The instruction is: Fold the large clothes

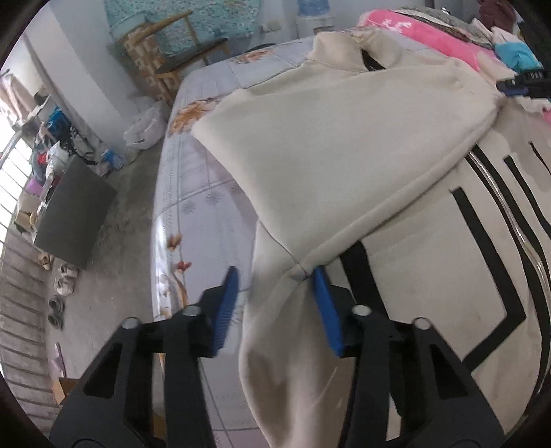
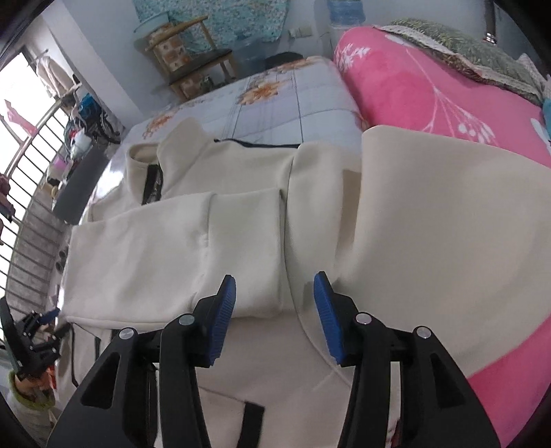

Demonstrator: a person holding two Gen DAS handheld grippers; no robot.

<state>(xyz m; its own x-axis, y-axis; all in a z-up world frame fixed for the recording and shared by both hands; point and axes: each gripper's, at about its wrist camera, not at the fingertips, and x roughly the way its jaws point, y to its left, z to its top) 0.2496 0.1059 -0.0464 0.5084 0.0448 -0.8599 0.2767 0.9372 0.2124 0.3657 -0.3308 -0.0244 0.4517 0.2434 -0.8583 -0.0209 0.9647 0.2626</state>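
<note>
A large cream jacket (image 2: pixel 241 193) lies spread across the bed (image 2: pixel 275 107), which is covered with a pale floral sheet. One sleeve is folded flat across the body of the garment, and its collar with the dark zipper points toward the far edge of the bed. Black stripes (image 1: pixel 489 241) run across the lower part of the fabric.

The left gripper (image 1: pixel 277 303) is wide open, its blue pads well apart. A fold of the jacket's hem passes between them and brushes the right pad, but nothing is clamped.

The right gripper (image 2: pixel 274 306) is also spread wide and grips nothing; it hangs above the folded sleeve and the body of the jacket. In the right wrist view the left gripper shows small at the lower left edge of the garment.

A pink blanket (image 2: pixel 430 96) with white plant prints lies just beside the jacket on the bed. Beyond the bed stands a wooden chair (image 2: pixel 203 55), carrying a patterned box with a teal basin (image 2: pixel 151 24) on top; what the basin contains cannot be seen. A white plastic bag (image 1: pixel 144 129) sits on the floor near the wall, its contents hidden.
</note>
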